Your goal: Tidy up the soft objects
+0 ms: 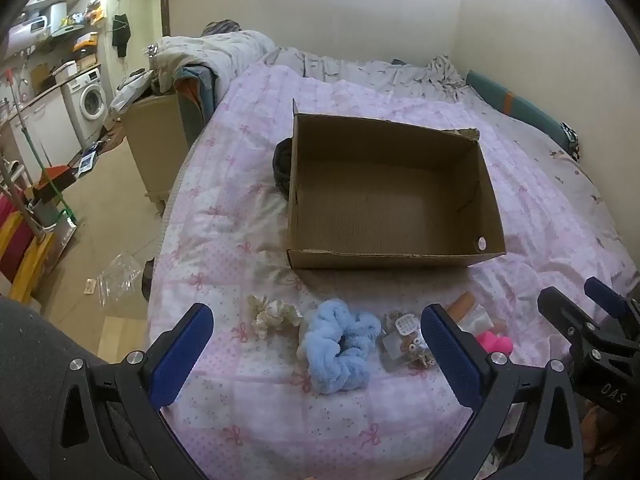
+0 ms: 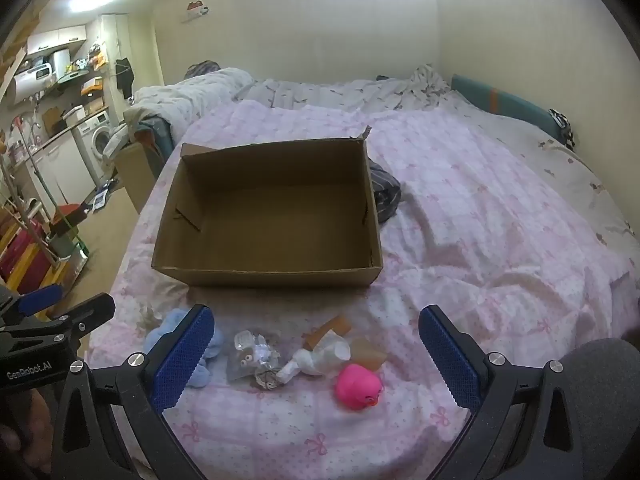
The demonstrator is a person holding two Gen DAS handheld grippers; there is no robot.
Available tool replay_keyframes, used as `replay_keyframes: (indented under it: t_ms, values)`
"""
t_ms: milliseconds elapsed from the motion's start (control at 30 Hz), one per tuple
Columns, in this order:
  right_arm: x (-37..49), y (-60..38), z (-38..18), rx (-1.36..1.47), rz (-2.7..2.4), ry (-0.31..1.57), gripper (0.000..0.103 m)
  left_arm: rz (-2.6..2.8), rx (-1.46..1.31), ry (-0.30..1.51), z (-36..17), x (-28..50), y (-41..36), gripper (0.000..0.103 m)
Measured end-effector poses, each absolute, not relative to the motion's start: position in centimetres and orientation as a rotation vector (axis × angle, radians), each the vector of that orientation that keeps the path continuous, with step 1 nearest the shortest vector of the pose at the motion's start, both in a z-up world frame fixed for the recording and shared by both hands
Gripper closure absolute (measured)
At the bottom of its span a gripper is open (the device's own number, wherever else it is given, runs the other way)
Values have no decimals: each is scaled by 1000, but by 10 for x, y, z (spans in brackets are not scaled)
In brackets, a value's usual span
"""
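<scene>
An empty brown cardboard box (image 1: 384, 196) (image 2: 268, 216) stands on the pink bedspread. In front of it lie a fluffy blue scrunchie (image 1: 340, 344) (image 2: 208, 352), a cream scrunchie (image 1: 274, 314), a clear bag of small trinkets (image 1: 404, 340) (image 2: 254, 356), a crumpled plastic wrapper with brown card (image 2: 324, 350), and a pink rubber duck (image 1: 494, 342) (image 2: 356, 386). My left gripper (image 1: 316, 354) hovers open over the blue scrunchie, nothing between its fingers. My right gripper (image 2: 316, 354) hovers open above the wrapper and the duck, holding nothing.
A dark striped cloth (image 2: 384, 192) (image 1: 282, 168) lies beside the box. Rumpled bedding (image 1: 224, 52) is piled at the far end of the bed, with a teal cushion (image 1: 516, 104) by the wall. The floor left of the bed holds a bin (image 1: 156, 148) and clutter.
</scene>
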State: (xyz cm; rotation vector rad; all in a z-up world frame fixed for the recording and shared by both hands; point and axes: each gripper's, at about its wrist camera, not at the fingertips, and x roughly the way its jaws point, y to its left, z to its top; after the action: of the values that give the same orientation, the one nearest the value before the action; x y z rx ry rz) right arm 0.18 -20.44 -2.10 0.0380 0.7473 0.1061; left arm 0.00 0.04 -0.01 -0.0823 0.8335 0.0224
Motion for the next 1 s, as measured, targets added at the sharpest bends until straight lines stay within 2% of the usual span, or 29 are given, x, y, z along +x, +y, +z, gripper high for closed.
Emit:
replay_keyframes:
  t_ms: [1000]
  values:
    - [1, -204, -21, 32, 102, 754, 0, 31, -62, 834, 0, -1, -2, 0]
